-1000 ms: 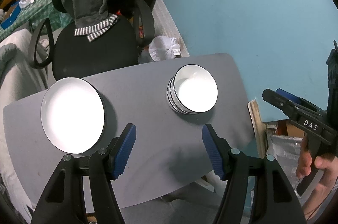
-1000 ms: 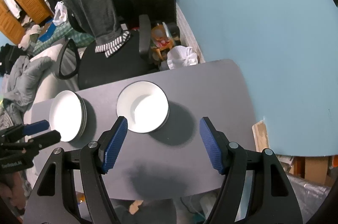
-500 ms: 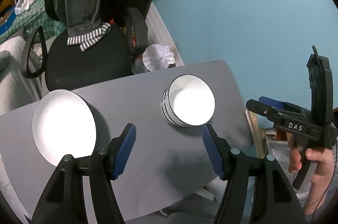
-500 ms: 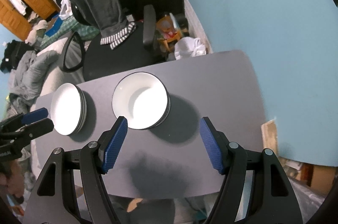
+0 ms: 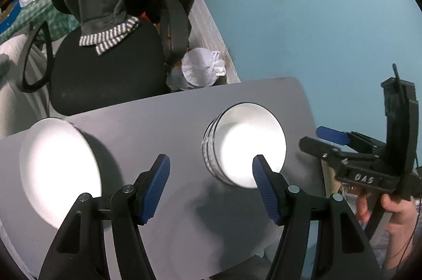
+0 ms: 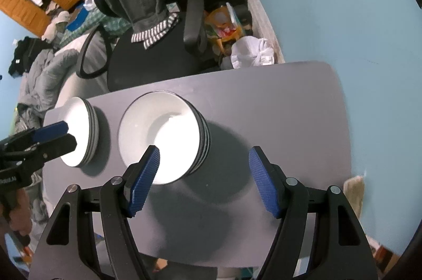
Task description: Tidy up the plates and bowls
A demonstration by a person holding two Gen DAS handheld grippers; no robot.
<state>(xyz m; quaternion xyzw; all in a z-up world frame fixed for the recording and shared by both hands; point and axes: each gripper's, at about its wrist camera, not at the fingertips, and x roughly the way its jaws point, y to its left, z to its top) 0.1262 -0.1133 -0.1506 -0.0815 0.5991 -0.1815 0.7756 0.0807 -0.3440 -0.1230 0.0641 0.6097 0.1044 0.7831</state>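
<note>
Since the earlier frame: both of my grippers have sunk toward the counter [image 5: 184, 108], and the two stacks loom larger in each view.

Left gripper [image 5: 208, 185]: jaws wide apart, holding nothing, over bare counter between the two stacks.

Right gripper [image 6: 203, 179]: jaws wide apart, nothing held, its left pad over the near rim of the bowls.

Stack of bowls [image 6: 163, 137]: white, dark-rimmed, nested, upright, mid-counter. Round, so no long axis to line up with. It lies ahead and left of my right gripper, ahead and right of my left one. By my reckoning the right gripper is the nearer, and its coming move turns on shifting left until the rim sits between the pads.

Stack of plates [image 5: 58, 174]: white, flat, by the left edge of the counter, apart from the bowls, nearer my left gripper.

Counter: grey, matte, with rounded corners, otherwise bare.

Room: pale blue wall to the right; black office chair [image 6: 147, 63] with a grey garment over its back beyond the far edge; white bag [image 5: 200, 66] on the floor.
</note>
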